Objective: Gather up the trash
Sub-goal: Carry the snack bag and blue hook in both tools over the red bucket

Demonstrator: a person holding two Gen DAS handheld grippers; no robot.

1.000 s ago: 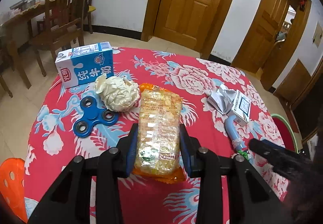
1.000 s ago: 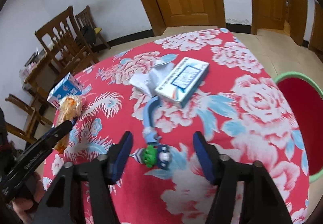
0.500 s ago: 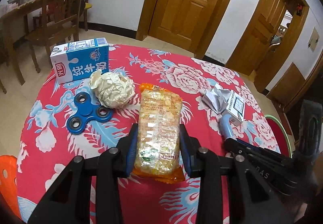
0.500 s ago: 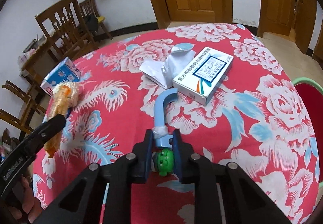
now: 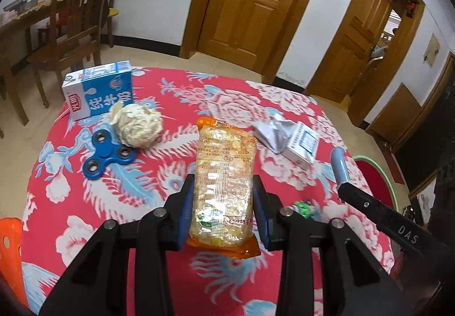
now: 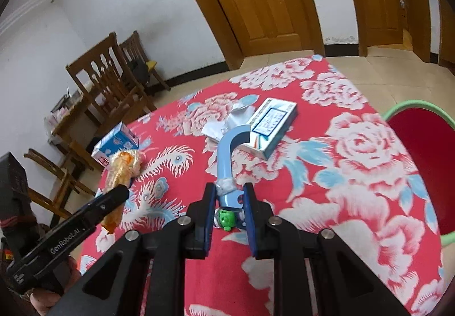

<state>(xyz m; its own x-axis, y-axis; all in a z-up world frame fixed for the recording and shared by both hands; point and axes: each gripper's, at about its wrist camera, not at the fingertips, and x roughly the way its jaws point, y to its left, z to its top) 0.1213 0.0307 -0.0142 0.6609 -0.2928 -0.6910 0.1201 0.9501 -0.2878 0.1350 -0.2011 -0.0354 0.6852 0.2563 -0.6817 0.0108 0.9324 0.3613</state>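
Note:
My left gripper [image 5: 223,185] is shut on an orange and yellow noodle packet [image 5: 224,162], which it holds lengthwise just above the red flowered tablecloth [image 5: 170,94]. My right gripper [image 6: 229,190] is shut on the stem of a blue hook-shaped toy [image 6: 226,156]. A small green figure [image 6: 226,219] hangs at the toy's lower end, and the toy is lifted off the cloth. The left wrist view shows the blue toy [image 5: 338,165] rising past the right gripper's fingers [image 5: 369,205]. The packet [image 6: 122,168] and the left gripper's finger [image 6: 113,199] appear at the left of the right wrist view.
On the cloth lie a blue milk carton [image 5: 98,91], a crumpled paper ball [image 5: 139,128], a blue fidget spinner [image 5: 109,154], crumpled silvery paper [image 5: 273,134] and a medicine box [image 6: 273,122]. A red bin with a green rim [image 6: 415,145] stands off the right edge. Wooden chairs [image 5: 76,26] stand behind.
My right gripper went from open around the blue toy on the cloth to shut on it, then lifted it. The left gripper kept the packet and rose slightly.

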